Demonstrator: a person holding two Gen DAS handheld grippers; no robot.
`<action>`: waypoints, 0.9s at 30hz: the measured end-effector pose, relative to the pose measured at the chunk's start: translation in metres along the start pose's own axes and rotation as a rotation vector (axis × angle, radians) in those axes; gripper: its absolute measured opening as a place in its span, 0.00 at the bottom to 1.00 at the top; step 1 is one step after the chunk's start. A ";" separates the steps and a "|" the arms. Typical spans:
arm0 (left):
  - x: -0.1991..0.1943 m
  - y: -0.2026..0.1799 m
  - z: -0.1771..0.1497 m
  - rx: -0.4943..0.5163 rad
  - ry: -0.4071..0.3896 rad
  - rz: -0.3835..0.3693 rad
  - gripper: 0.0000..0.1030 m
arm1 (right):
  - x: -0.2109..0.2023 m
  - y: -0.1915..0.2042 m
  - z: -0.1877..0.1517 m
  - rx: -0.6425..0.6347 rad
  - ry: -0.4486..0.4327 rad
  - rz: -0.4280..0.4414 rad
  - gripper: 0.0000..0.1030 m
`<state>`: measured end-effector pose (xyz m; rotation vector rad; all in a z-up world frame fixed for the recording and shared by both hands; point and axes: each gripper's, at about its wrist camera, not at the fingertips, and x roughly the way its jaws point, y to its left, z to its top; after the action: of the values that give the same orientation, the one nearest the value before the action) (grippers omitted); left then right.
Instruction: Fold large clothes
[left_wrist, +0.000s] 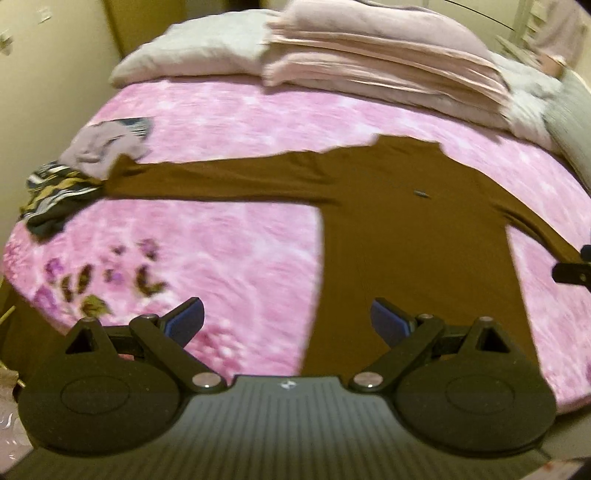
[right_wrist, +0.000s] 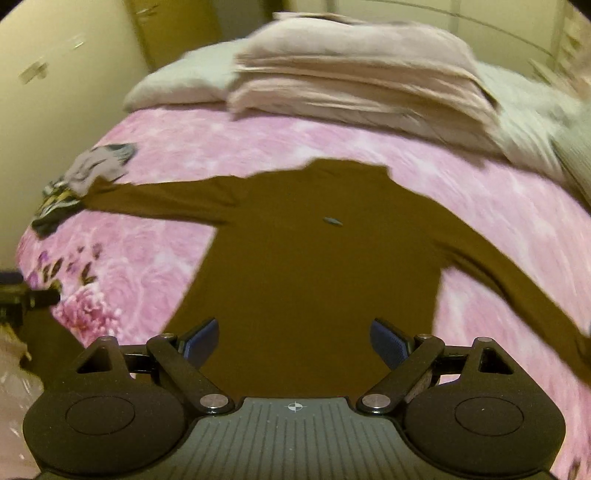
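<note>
Overhead, a bed (left_wrist: 240, 122) covered in a pink floral blanket (right_wrist: 229, 147) fills both wrist views. At its head lies a stack of folded pale pink bedding (left_wrist: 388, 62), resting on grey-white pillows (left_wrist: 192, 48). A brown long-sleeved top (right_wrist: 314, 266) lies spread flat on the blanket, collar toward the pillows, both sleeves stretched outward; a small dark mark sits on its chest. The sleeve on the left of the frame reaches a crumpled pile of clothes (left_wrist: 74, 173) near the bed's edge, a mauve garment above a dark patterned one, and appears to touch it. The left hand-held gripper (left_wrist: 286, 321) hangs above the blanket and the top's lower left edge, its blue-padded fingers spread wide and holding nothing. The right hand-held gripper (right_wrist: 293, 341) hangs above the top's lower body, likewise wide apart and empty. Both views are blurred.
</note>
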<state>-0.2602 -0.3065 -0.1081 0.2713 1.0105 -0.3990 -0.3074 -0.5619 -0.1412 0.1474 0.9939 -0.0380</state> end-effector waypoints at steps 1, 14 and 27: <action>0.005 0.018 0.006 -0.013 -0.005 0.009 0.92 | 0.008 0.013 0.006 -0.029 -0.005 0.010 0.84; 0.149 0.288 0.105 0.043 0.017 0.059 0.92 | 0.220 0.278 0.127 -0.418 -0.013 0.078 0.61; 0.256 0.425 0.143 0.223 -0.003 0.025 0.92 | 0.461 0.468 0.169 -0.816 -0.092 0.236 0.41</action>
<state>0.1581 -0.0338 -0.2407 0.4831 0.9597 -0.4901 0.1311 -0.1062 -0.3866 -0.4822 0.8297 0.5668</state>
